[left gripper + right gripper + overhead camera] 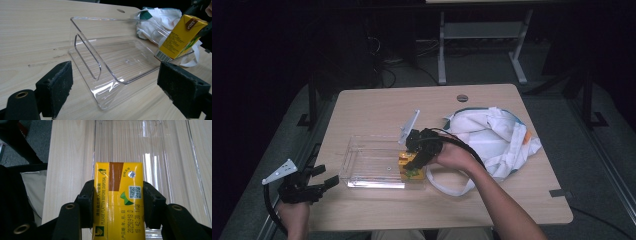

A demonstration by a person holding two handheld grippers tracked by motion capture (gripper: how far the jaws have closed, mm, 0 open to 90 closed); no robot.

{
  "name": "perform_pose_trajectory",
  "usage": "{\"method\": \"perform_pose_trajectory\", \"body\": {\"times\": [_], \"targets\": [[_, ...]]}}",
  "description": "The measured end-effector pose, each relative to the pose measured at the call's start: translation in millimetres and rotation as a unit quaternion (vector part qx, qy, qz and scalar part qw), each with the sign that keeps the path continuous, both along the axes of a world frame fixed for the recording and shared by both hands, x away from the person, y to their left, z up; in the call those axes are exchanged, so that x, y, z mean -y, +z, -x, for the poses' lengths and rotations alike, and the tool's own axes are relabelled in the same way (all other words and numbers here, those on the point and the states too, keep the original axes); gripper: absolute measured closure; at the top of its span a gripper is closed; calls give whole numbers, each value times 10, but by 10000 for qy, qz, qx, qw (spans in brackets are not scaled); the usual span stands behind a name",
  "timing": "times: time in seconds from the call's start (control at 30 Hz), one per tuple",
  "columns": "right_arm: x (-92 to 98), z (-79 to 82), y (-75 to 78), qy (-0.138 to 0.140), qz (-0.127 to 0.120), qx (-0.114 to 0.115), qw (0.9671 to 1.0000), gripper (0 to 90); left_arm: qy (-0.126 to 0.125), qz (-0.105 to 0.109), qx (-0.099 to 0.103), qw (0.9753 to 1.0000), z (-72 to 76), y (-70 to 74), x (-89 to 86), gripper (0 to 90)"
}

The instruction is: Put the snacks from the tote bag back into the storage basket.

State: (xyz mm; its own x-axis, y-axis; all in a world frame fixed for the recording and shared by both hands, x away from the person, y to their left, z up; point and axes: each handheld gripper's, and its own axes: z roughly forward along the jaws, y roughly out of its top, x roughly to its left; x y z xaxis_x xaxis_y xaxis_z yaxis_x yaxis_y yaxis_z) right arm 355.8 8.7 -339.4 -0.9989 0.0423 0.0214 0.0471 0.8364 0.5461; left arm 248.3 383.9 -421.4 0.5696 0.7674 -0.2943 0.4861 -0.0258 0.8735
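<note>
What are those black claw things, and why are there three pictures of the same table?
Those claws are grippers, tools a person holds, one in each hand, to pick things up. One picture comes from a camera high above the table. The other two come from small cameras riding on each gripper, looking along its black jaws.

On the wooden table lie a clear plastic tray and a white cloth bag. The right gripper is squeezing a yellow drink carton and holding it over the tray's end nearest the bag. The left gripper waits open near the table's edge, beside the tray's other end, holding nothing.
</note>
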Motion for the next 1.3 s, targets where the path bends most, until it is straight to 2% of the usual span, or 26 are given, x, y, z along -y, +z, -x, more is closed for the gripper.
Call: {"method": "perform_pose_trajectory", "body": {"times": [1.3], "targets": [[14, 23, -209, 33, 151, -130, 9998, 516, 16, 9, -23, 10000, 4, 2, 5, 126]]}}
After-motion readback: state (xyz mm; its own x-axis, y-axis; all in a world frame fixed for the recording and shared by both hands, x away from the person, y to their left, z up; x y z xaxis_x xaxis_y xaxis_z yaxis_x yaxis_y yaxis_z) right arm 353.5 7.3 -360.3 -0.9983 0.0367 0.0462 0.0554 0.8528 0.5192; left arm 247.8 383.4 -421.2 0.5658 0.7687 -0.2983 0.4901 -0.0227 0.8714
